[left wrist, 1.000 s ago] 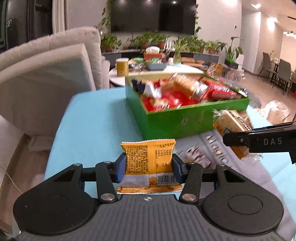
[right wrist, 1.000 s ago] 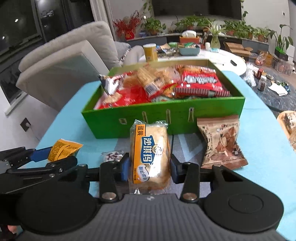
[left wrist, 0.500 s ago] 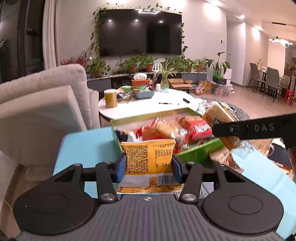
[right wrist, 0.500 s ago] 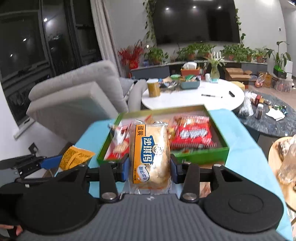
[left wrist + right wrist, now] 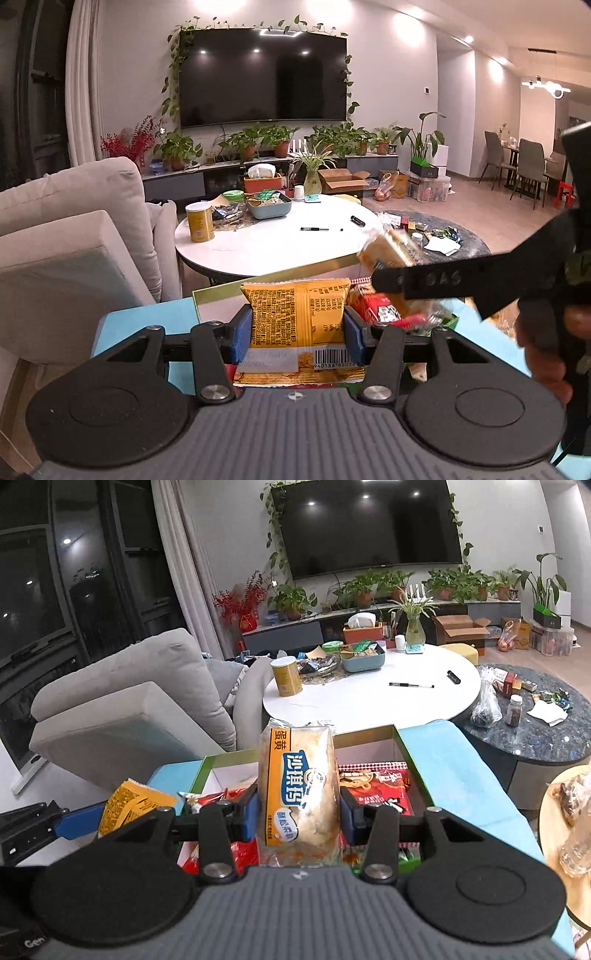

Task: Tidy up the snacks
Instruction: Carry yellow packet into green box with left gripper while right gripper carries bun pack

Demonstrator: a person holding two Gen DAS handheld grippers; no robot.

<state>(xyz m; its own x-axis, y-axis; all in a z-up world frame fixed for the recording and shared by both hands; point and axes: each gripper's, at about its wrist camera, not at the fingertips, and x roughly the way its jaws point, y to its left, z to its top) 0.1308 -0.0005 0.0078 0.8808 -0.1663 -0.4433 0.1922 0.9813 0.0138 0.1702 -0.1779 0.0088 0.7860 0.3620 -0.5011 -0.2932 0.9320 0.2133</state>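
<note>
"DAS" on the right gripper's fingers (image 5: 436,282).

Both my units look the same: grey ribbed housing at the bottom edge with a small round logo at centre, and two big black discs either side. Black link arms run from silver screws to the fingers, which carry blue pads. Left gripper (image 5: 298,334) and right gripper (image 5: 297,814) match in all of that. Seen from the left cam, the right unit's finger is flat black with raised "DAS" lettering. A hand (image 5: 546,343) wraps its black handle at the right edge; no sleeve in view. Left unit's body shows white "Gen" text at the right cam's lower left.
</note>
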